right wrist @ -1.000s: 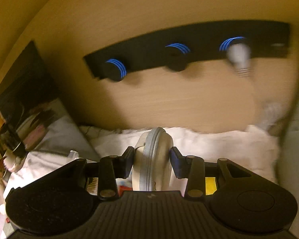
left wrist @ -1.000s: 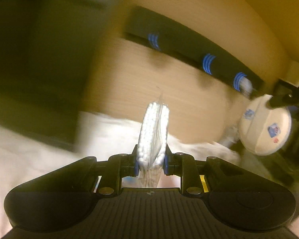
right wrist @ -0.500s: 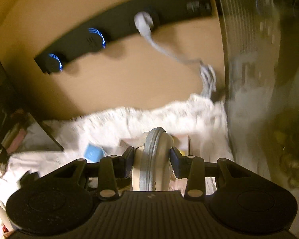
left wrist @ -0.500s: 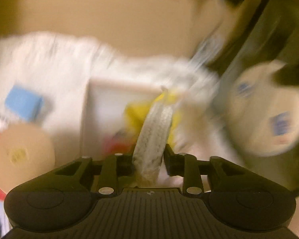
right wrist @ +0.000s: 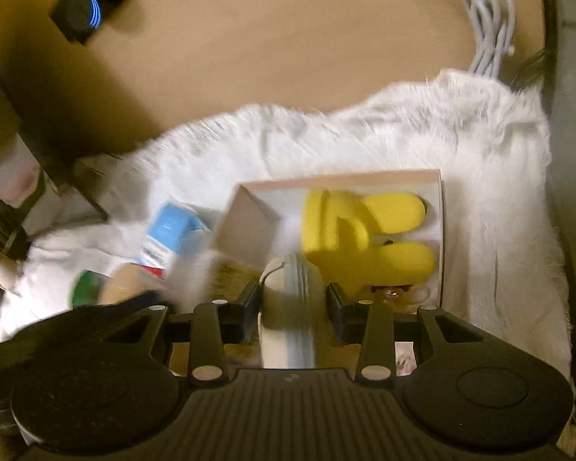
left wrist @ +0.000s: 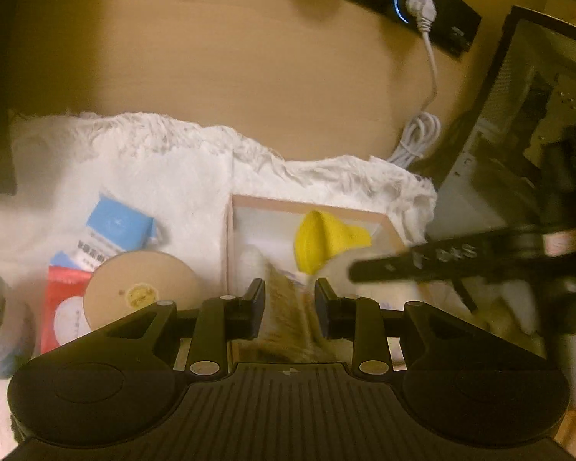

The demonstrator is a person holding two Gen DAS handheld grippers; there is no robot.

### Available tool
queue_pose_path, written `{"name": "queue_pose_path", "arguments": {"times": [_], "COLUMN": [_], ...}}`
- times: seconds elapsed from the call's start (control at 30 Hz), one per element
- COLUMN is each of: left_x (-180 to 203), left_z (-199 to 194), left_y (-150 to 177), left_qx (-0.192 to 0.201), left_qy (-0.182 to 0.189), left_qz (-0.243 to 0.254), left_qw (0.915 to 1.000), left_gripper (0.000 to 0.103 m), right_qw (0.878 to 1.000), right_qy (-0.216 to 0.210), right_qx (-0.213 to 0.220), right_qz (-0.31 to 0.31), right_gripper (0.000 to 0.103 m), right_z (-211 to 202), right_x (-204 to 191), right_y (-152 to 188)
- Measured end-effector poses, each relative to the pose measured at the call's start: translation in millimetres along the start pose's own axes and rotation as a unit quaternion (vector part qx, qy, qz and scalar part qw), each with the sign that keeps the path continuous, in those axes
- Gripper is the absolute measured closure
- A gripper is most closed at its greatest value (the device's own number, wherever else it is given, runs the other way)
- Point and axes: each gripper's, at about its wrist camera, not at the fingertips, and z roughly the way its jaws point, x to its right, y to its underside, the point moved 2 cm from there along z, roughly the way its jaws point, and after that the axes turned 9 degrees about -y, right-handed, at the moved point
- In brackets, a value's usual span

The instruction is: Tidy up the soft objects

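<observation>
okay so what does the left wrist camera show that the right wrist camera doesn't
Only the left wrist view shows the white plug in the black power strip, the round tan lid unobscured, and the right hand-held gripper from outside. Only the right wrist view shows the yellow plush toy whole, and the round white pouch in the right gripper's jaws. Both show the pink box on the white fur mat.

Both wrist views look forward and steeply down along their fingers, close over the white rug [left wrist: 180, 176] on the desk [left wrist: 219, 73]. They share the box [left wrist: 232, 230] [right wrist: 249, 226], yellow toy [left wrist: 326, 240] [right wrist: 364, 238] and blue packet [left wrist: 119, 224] [right wrist: 172, 230].
</observation>
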Motion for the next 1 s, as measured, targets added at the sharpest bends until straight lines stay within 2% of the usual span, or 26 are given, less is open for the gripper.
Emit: {"name": "queue_pose_path", "arguments": {"times": [0.13,0.2,0.23,0.33,0.43,0.5,0.53,0.57,0.63,0.73,0.83,0.93,1.0], "left_x": [9.0,14.0,16.4,18.9,19.8,17.4,15.1,13.3,15.9,28.8,34.6,38.6,45.7], "left_z": [4.1,4.8,5.2,3.1,-2.2,2.5,7.7,12.9,20.3,29.3,39.7,54.5,62.2], "left_y": [6.8,11.1,13.0,14.8,12.1,8.2,5.9,4.1,4.1,6.5,8.0,9.9,12.9], "left_qx": [-0.009,-0.007,-0.003,0.025,0.076,0.079,0.067,0.054,0.041,0.031,0.024,-0.003,-0.01], "left_qy": [-0.022,-0.041,-0.047,-0.071,-0.106,-0.126,-0.13,-0.128,-0.116,-0.106,-0.104,-0.074,-0.08], "left_qz": [0.017,0.029,0.032,0.025,0.023,0.026,0.022,0.015,0.018,0.049,0.045,0.034,0.053], "left_qw": [0.9996,0.9987,0.9984,0.9969,0.9911,0.9886,0.9889,0.9902,0.9923,0.9927,0.9933,0.9967,0.9953], "left_gripper": [0.072,0.072,0.072,0.072,0.072,0.072,0.072,0.072,0.072,0.072,0.072,0.072,0.07], "right_qw": [1.0,0.999,0.999,0.995,0.991,0.988,0.986,0.984,0.98,0.982,0.982,0.98,0.98], "right_qy": [0.008,0.023,0.035,0.067,0.082,0.093,0.103,0.115,0.136,0.136,0.135,0.144,0.144], "right_qx": [0.002,-0.014,-0.02,-0.002,0.028,0.041,0.037,0.026,-0.001,-0.001,0.027,0.044,0.048], "right_qz": [-0.023,-0.023,-0.026,-0.07,-0.102,-0.119,-0.127,-0.134,-0.143,-0.13,-0.128,-0.131,-0.131], "right_gripper": [0.064,0.06,0.054,0.049,0.049,0.051,0.059,0.075,0.079,0.079,0.079,0.079,0.079], "right_z": [4.5,3.7,2.3,-16.3,-36.0,-44.6,-43.1,-39.6,-28.0,-33.0,-55.5,-72.0,-77.1], "right_x": [-2.4,-3.4,-4.6,-18.9,-34.8,-41.4,-43.0,-42.7,-38.0,-33.7,-37.7,-42.8,-45.0], "right_y": [-5.5,-2.2,-0.2,11.0,18.0,24.9,29.1,34.1,45.0,49.6,47.3,44.9,46.2]}}
